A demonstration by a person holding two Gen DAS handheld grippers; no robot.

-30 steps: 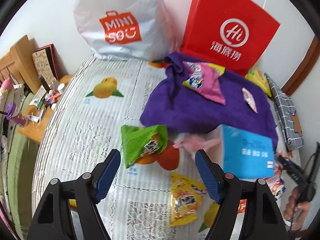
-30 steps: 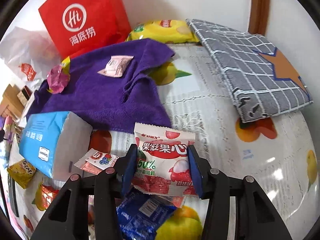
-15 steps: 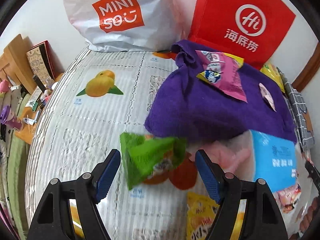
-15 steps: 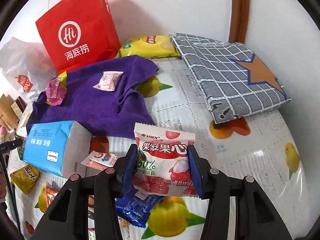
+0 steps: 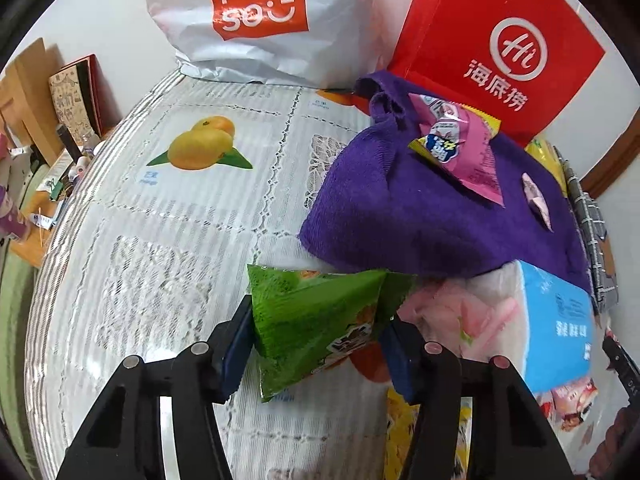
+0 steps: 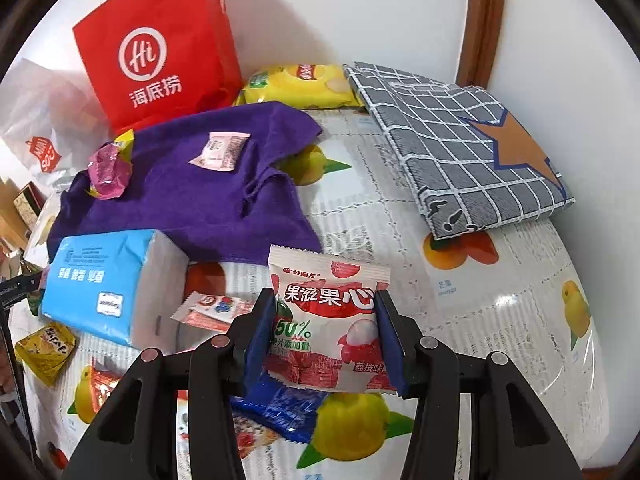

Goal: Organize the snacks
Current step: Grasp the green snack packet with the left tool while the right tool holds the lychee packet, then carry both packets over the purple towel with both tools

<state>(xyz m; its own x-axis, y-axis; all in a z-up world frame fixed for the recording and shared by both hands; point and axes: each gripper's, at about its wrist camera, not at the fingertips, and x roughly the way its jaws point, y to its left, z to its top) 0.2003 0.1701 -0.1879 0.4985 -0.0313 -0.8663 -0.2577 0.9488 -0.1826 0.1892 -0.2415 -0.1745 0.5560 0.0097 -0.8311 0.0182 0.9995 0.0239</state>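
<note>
**Left claw closing on green packet; sorting at an early stage**

Since the earlier frame, the left claw (image 5: 316, 350) has dropped toward the green snack packet (image 5: 316, 320), and its jaws have just been closing, now pinching the packet between them. The right claw (image 6: 326, 342) is gripping the lychee candy packet (image 6: 328, 320), lifted off the worktop (image 6: 500, 320). Loose snacks are lying below and left of the right claw, so most sorting appears outstanding. The green packet is looking crinkled, puffy and light.
</note>
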